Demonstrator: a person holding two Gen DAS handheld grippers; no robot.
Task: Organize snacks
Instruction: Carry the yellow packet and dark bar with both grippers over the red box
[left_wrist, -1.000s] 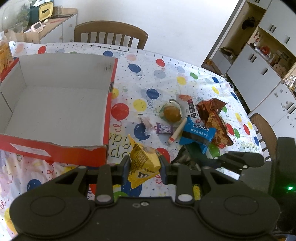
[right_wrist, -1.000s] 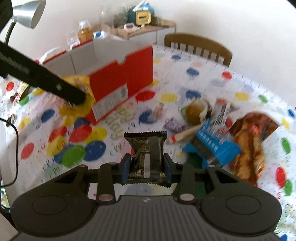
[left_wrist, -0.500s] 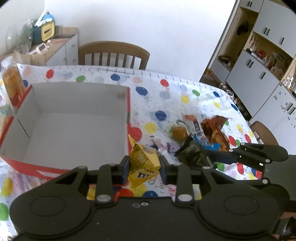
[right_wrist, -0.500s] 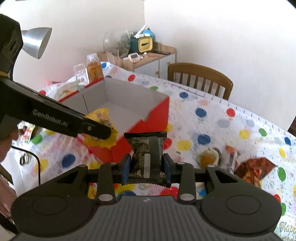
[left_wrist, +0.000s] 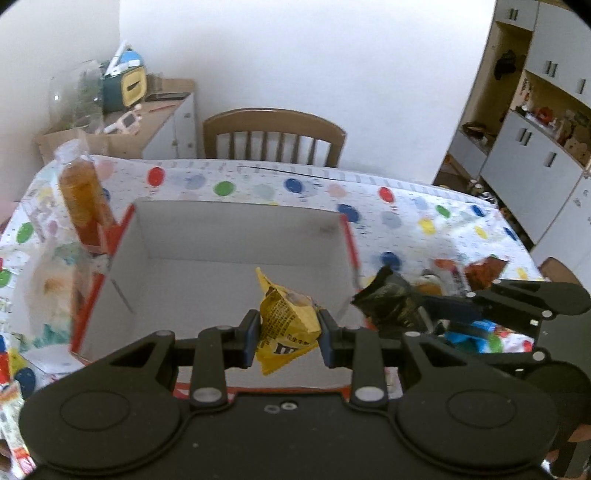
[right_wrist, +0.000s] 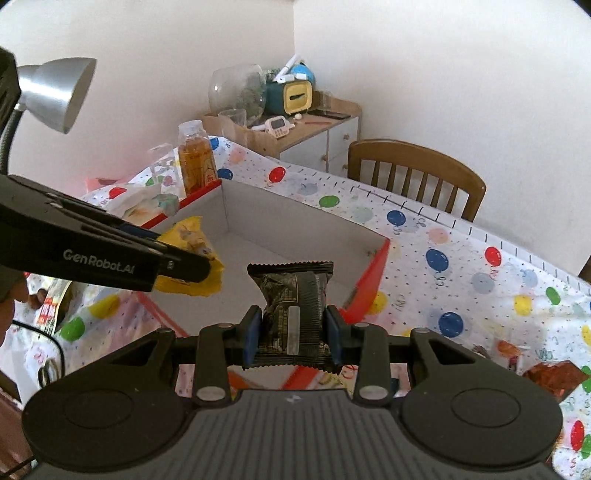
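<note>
Left claw (left_wrist: 288, 334) grips yellow candy bag (left_wrist: 286, 321); right claw (right_wrist: 293, 334) grips dark snack packet (right_wrist: 291, 310). Releasing near the red box's (left_wrist: 236, 236) rim risks spills onto the worktop (right_wrist: 480, 266).

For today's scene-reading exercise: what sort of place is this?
Most likely a home dining room: a table under a balloon-print tablecloth, a wooden chair pushed up to it, and wall cupboards full of household bits.
</note>
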